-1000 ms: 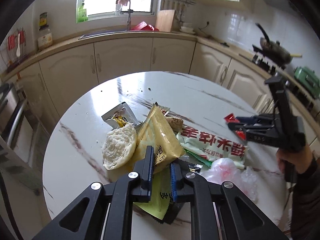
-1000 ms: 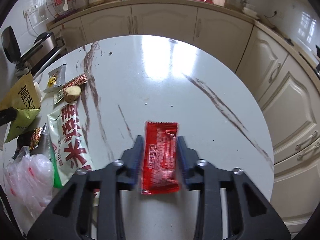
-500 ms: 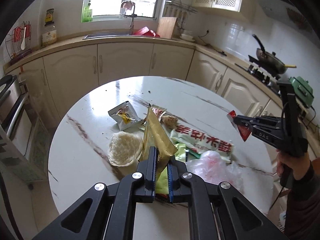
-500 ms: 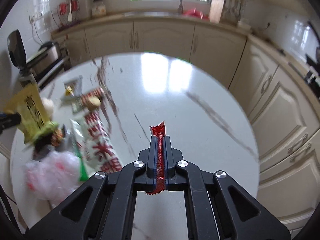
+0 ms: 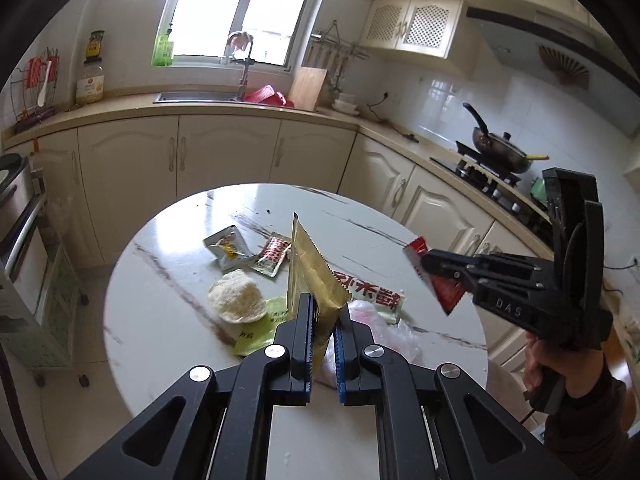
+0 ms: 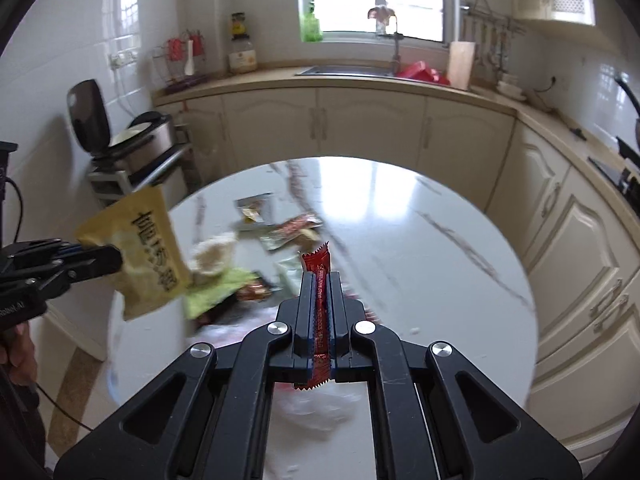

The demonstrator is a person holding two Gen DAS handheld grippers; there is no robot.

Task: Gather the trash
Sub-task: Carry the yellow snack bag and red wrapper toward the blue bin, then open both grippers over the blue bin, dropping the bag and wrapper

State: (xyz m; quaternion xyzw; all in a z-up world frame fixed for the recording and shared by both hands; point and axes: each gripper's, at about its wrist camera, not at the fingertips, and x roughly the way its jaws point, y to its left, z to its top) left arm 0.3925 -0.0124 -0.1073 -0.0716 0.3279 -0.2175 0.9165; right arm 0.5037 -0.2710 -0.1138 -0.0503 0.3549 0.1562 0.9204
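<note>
A kitchen with a round white marble table (image 5: 160, 320) seen from two hand-held claws raised above it. The left claw (image 5: 323, 320) is clamped on a yellow snack bag (image 5: 314, 276), which stands upright between its blue-edged pads, clear of the table. The right claw (image 6: 320, 304) is pressed together on a thin red wrapper (image 6: 319, 280), held edge-on with its crimped ends sticking out ahead of and behind the pads. A hand (image 5: 548, 364) in a dark sleeve grips the right claw's handle. Below and ahead of the left claw, the rest of the litter lies on the table: a round pale rice cake (image 5: 237, 302), a silver sachet (image 5: 226, 246), a small red sachet (image 5: 274, 254), a green wrapper (image 5: 260, 328), a long white packet with red characters (image 5: 370, 292) and a crumpled clear plastic bag (image 5: 384, 332).
</note>
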